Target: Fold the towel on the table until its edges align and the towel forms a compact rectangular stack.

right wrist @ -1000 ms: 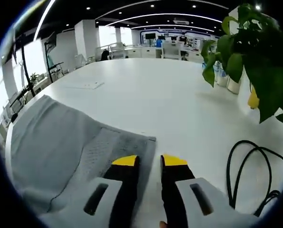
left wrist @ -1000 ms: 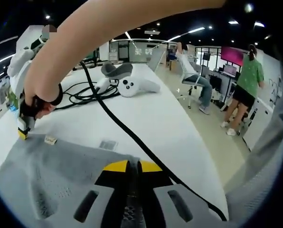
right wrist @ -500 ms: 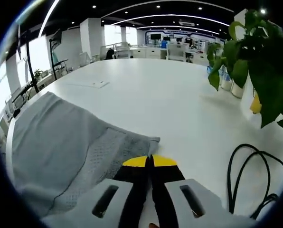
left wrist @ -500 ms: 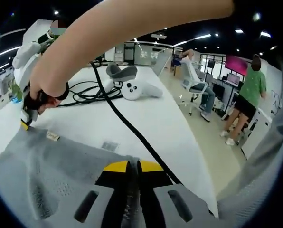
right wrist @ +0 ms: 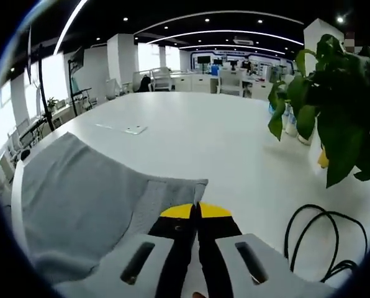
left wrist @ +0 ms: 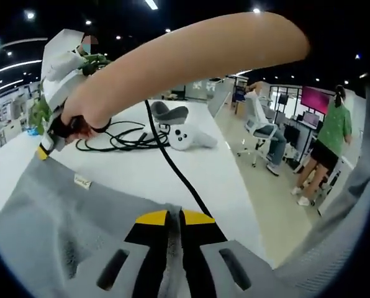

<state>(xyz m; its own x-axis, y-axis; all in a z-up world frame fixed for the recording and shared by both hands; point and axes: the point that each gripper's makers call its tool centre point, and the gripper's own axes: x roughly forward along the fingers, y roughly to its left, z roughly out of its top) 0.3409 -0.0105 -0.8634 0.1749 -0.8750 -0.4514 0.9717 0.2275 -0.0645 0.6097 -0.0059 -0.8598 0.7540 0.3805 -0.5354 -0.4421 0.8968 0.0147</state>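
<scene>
A grey towel point(left wrist: 61, 217) is stretched between my two grippers, lifted off the white table point(left wrist: 135, 167). My left gripper point(left wrist: 174, 216) is shut on the towel's near corner, cloth pinched between its yellow tips. In the left gripper view, my right gripper point(left wrist: 45, 149), held by a bare arm point(left wrist: 185, 56), grips the far corner beside a small white label point(left wrist: 81, 181). In the right gripper view, my right gripper point(right wrist: 195, 211) is shut on the corner of the towel point(right wrist: 79, 205), which slopes away to the left over the table point(right wrist: 222, 136).
Black cables point(left wrist: 120, 133) and a white controller point(left wrist: 188, 136) lie on the table beyond the towel. A leafy plant point(right wrist: 334, 105) and a cable loop point(right wrist: 324, 242) sit to the right. A paper point(right wrist: 135, 129) lies farther off. People stand and sit past the table edge point(left wrist: 321, 143).
The right gripper closed on the towel's corner. Both grippers then rose, lifting the towel edge off the table.
</scene>
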